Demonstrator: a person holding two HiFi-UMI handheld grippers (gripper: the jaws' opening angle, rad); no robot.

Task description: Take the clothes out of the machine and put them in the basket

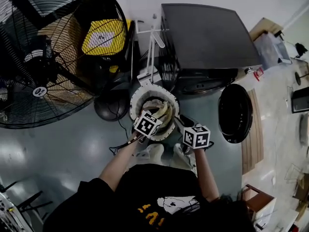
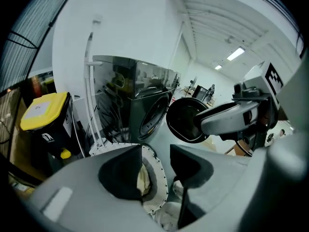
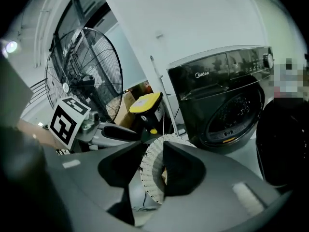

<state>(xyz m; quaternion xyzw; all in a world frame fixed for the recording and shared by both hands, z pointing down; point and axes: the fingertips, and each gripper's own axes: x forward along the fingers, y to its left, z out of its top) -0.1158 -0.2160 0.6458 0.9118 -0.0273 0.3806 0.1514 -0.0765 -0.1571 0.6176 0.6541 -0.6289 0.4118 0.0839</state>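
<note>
While the person is standing on the grey floor point(image 1: 82, 149), the big black fan point(image 1: 43, 57) is filling the left of the head view and the dark front-loading machine point(image 1: 207, 37) is sitting at upper right. Its round door point(image 1: 235, 112) is hanging wide open, swung out to the right of the basket. A black bin point(image 1: 104, 36) with a yellow lid is standing between fan and machine, behind the basket. The white perforated basket point(image 1: 136, 100) is sitting upright on the floor just in front of the machine, left of the open door. The clothes point(image 1: 160, 111), pale cream and yellowish, are lying bunched inside the basket, reaching about rim level. Both grippers are hovering at the basket's near side, pointing downward. The left gripper point(image 2: 155, 170) is sitting released: jaws standing apart, only the basket rim and a bit of cloth showing through the gap beyond them, nothing pinched. The right gripper point(image 3: 153, 170) is likewise sitting released, jaws apart, perforated basket wall showing past the tips, pads not touching it. In the head view the left one is hanging over the rim's near edge, the right one just right of the rim. Drum interior is reading too dark to tell its contents.
</note>
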